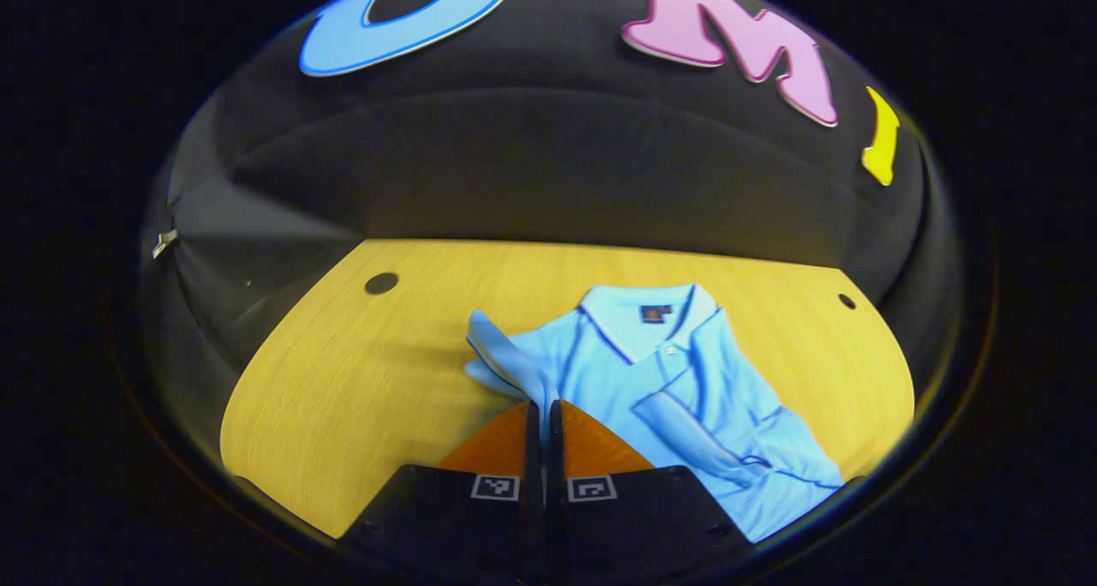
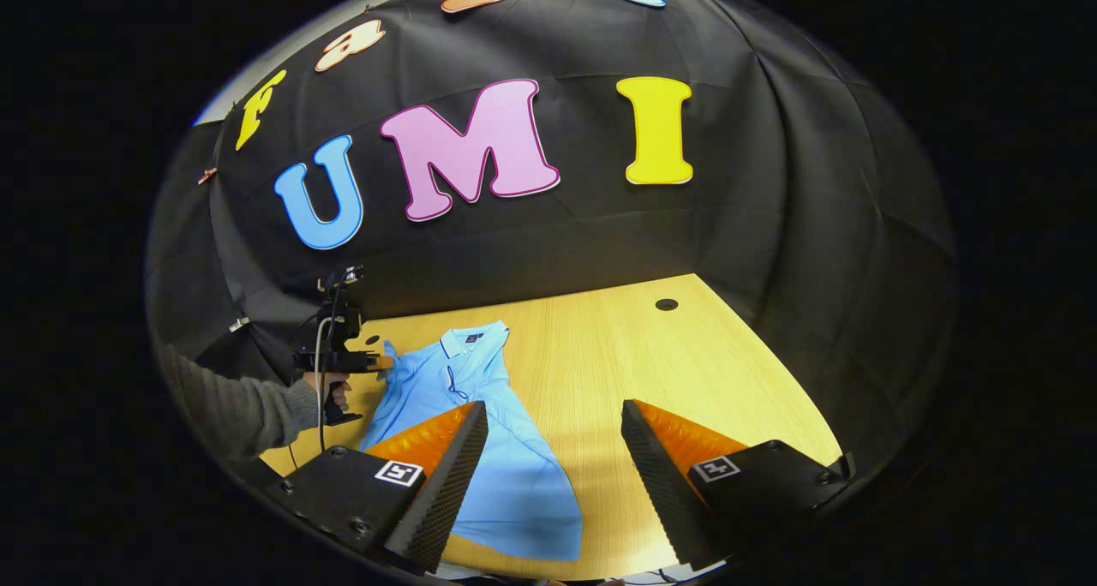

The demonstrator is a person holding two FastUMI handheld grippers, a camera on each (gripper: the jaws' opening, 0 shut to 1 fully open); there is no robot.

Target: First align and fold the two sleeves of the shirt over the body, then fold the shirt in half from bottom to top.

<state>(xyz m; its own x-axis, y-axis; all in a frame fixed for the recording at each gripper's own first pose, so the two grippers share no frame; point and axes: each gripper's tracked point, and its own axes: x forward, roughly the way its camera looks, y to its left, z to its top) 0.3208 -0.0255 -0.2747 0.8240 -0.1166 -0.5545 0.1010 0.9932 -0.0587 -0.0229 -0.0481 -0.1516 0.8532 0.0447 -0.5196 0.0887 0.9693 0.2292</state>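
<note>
Left hand-held gripper point(image 1: 543, 410) is closed, pinching the sleeve point(image 1: 506, 365) on its side of the light-blue polo shirt point(image 1: 686, 397); the cloth bunches up right at the fingertips. In the right gripper view that same gripper point(image 2: 377, 361) sits at the shirt's point(image 2: 480, 432) shoulder edge, held by a hand point(image 2: 336, 391) in a grey sleeve point(image 2: 248, 410).

Right hand-held gripper point(image 2: 553, 436) is wide open, holding nothing, hovering over the shirt's lower half and the bare bench point(image 2: 686, 372).

The other sleeve point(image 1: 694, 436) looks already folded across the chest, so my read: step in hand is the second sleeve fold.

To do it well:
- keep the pinch low, carry the sleeve across towards the buttons
- land it level with the folded sleeve, cuff edges matched
- let go only once it lies flat; the bunching near the tips could leave a crease
- right gripper could pin the body so it doesn't drag on the bench

Orientation: shirt lies face up, flat on the wooden bench point(image 1: 360, 372). Long axis runs collar point(image 1: 647, 312) to hem. Collar points to the back wall, hem to the near edge, skewed a bit diagonal. Hem edge is cut off in the left gripper view.
</note>
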